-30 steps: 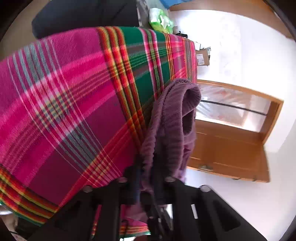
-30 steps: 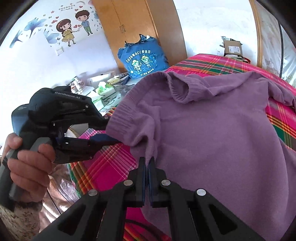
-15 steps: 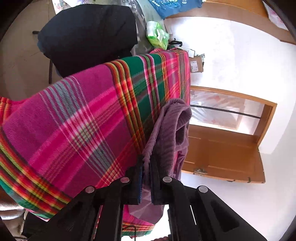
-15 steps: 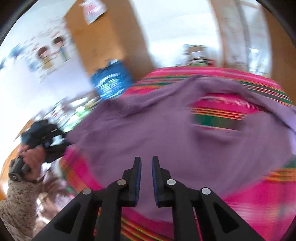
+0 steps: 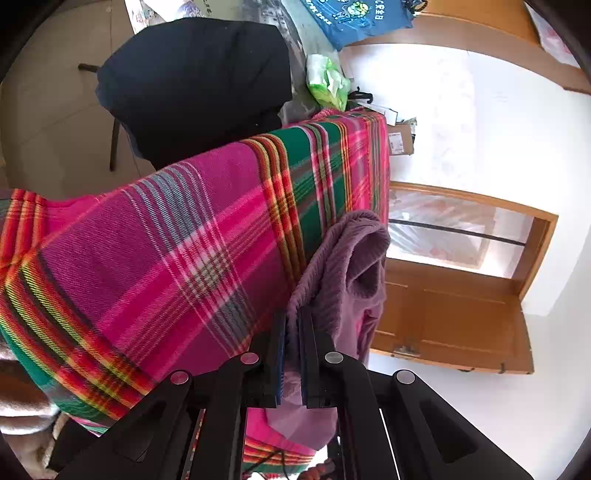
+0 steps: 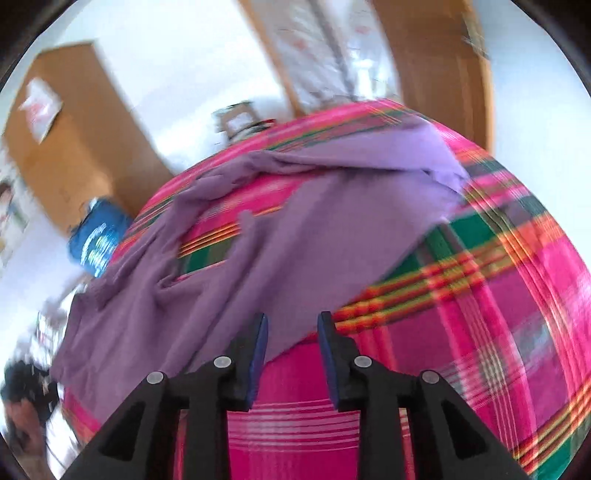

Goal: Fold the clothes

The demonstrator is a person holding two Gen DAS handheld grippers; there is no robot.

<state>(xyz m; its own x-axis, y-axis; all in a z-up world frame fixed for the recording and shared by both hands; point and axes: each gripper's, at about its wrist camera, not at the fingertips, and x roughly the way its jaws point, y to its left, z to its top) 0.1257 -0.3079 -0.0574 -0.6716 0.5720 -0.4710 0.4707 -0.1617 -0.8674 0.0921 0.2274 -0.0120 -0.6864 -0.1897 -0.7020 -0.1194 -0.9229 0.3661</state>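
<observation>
A purple knit sweater [image 6: 280,236] lies spread and rumpled over a bed covered by a pink, green and orange plaid blanket [image 6: 517,302]. In the left wrist view my left gripper [image 5: 290,325] is shut on a ribbed edge of the purple sweater [image 5: 343,266], which bunches up just past the pads. In the blurred right wrist view my right gripper [image 6: 291,328] hangs over the sweater's near edge and the blanket. Its jaws are opening and nothing is between them.
A dark garment or bag [image 5: 199,85] and a blue printed tote [image 5: 354,18] lie beyond the bed's edge. A wooden wardrobe [image 6: 55,140] and a wooden door [image 5: 454,321] stand around the bed. A cardboard box [image 5: 400,142] sits by the far corner.
My right gripper let go of the sweater, opened and swung to the right over the bed. My left gripper kept its grip on the ribbed edge and drew back slightly.
</observation>
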